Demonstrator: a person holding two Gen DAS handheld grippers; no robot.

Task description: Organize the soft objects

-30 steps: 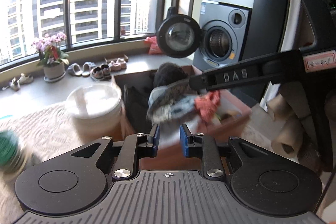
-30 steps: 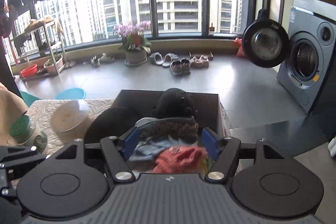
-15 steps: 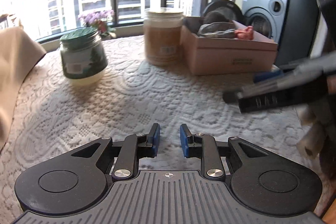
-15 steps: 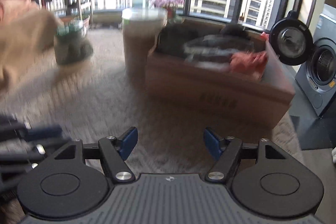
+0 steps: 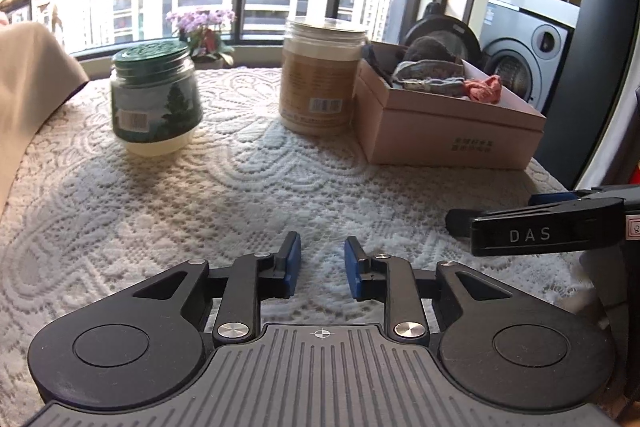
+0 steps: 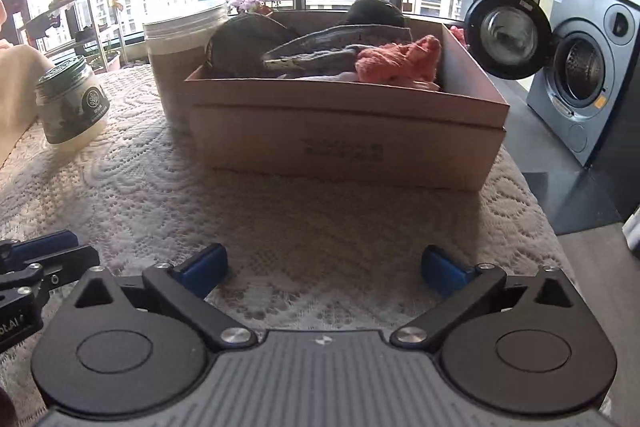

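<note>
Both my grippers hover empty over the lace tablecloth [image 6: 320,211].
My right gripper [image 6: 322,269] is opening wide, my left gripper [image 5: 319,269] opening slightly; the box [image 6: 344,143] of soft clothes [image 6: 396,63] sits at twelve o'clock, well beyond the fingers.

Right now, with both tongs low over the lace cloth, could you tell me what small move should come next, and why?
Probably ease the right tongs forward toward the pink cardboard box and up over its rim. Their jaws are opening with nothing between them, and the box sits straight ahead with the coral knitted piece on top of the soft pile. The left tongs are empty too, but farther from it.
</note>
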